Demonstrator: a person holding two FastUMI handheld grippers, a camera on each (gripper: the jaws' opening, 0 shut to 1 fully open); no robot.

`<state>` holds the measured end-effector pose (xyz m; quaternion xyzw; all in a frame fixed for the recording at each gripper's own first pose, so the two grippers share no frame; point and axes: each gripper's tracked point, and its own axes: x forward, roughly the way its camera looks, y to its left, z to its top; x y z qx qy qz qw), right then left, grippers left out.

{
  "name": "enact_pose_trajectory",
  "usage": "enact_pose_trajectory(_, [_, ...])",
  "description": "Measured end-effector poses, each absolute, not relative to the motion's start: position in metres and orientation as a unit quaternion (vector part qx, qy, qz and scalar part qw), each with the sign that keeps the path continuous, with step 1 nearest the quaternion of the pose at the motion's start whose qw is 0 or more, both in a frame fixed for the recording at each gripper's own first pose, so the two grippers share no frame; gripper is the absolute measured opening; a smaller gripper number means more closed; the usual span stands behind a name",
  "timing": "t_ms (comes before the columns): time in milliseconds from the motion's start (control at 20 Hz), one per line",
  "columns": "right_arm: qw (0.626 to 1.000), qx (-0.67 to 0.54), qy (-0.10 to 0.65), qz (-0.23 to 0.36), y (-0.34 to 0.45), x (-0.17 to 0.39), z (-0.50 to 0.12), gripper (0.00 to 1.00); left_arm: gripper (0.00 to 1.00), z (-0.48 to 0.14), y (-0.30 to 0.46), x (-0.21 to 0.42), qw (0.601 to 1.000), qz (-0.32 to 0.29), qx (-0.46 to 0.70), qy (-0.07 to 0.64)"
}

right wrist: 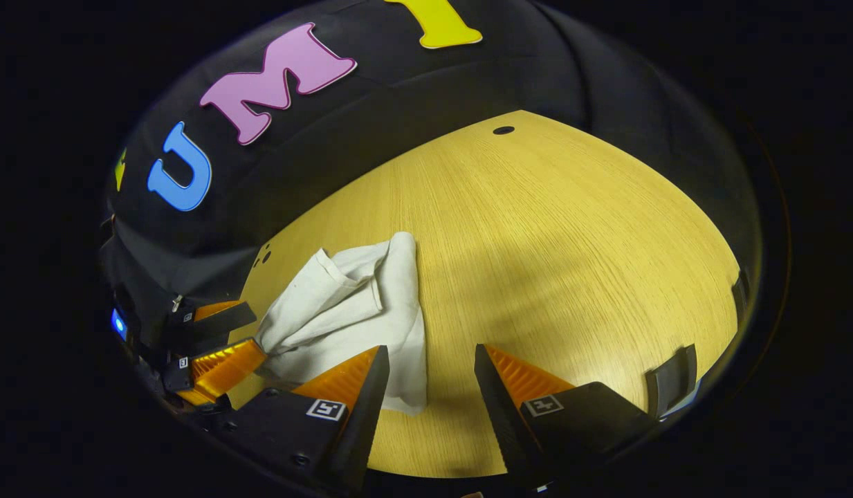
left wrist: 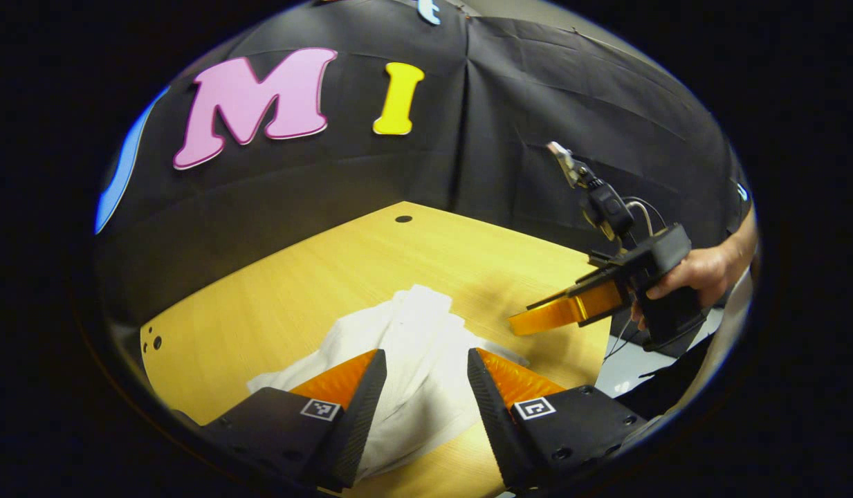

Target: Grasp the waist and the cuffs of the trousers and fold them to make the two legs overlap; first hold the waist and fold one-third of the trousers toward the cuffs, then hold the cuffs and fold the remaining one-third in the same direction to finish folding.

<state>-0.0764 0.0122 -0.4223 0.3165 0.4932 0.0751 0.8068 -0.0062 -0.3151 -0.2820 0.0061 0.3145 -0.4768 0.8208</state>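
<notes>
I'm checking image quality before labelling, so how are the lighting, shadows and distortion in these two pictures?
Left gripper view: fisheye bends the table edges; even light, the white trousers crisp, the other tongs sharp. Right gripper view: same curving; a soft dark shadow falls across the table right of the trousers; the edges dim; no glare or motion blur.

left gripper — jaws apart | right gripper — jaws apart, hand-held

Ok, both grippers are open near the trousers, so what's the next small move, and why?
Probably lower the left gripper onto the crumpled white trousers lying between its open fingers on the table and close. The right gripper hangs open, touching nothing.
</notes>
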Motion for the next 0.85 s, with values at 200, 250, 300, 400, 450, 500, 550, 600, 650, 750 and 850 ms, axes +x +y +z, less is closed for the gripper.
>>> enact_pose_trajectory(200, [0.808,0.326,0.481,0.094,0.025,-0.074,-0.403,0.78,0.77,-0.289,-0.296,0.013,0.835,-0.433,-0.044,0.337])
enact_pose_trajectory(250, [0.809,0.327,0.478,0.100,0.028,-0.074,-0.398,0.78,0.77,-0.292,-0.288,0.017,0.837,-0.422,-0.057,0.345])
enact_pose_trajectory(300, [0.811,0.326,0.474,0.106,0.031,-0.072,-0.393,0.78,0.77,-0.296,-0.280,0.022,0.840,-0.408,-0.071,0.352])
enact_pose_trajectory(400, [0.817,0.322,0.464,0.117,0.036,-0.068,-0.381,0.77,0.78,-0.297,-0.258,0.034,0.848,-0.376,-0.103,0.360])
enact_pose_trajectory(450, [0.820,0.321,0.457,0.123,0.039,-0.065,-0.373,0.77,0.80,-0.300,-0.247,0.039,0.853,-0.358,-0.116,0.361])
enact_pose_trajectory(500, [0.825,0.320,0.449,0.127,0.042,-0.061,-0.363,0.77,0.80,-0.303,-0.234,0.043,0.859,-0.340,-0.127,0.361])
enact_pose_trajectory(550, [0.830,0.319,0.439,0.131,0.045,-0.055,-0.353,0.77,0.80,-0.308,-0.222,0.048,0.865,-0.323,-0.134,0.359])
enact_pose_trajectory(600, [0.835,0.315,0.431,0.135,0.048,-0.051,-0.343,0.77,0.80,-0.311,-0.209,0.053,0.871,-0.307,-0.139,0.357])
enact_pose_trajectory(650, [0.840,0.313,0.421,0.138,0.050,-0.047,-0.331,0.77,0.80,-0.319,-0.197,0.053,0.877,-0.294,-0.137,0.355])
enact_pose_trajectory(750, [0.853,0.309,0.393,0.148,0.056,-0.038,-0.301,0.77,0.80,-0.331,-0.165,0.056,0.889,-0.263,-0.132,0.351])
enact_pose_trajectory(850, [0.867,0.297,0.365,0.163,0.066,-0.030,-0.274,0.77,0.81,-0.337,-0.142,0.052,0.891,-0.243,-0.150,0.353])
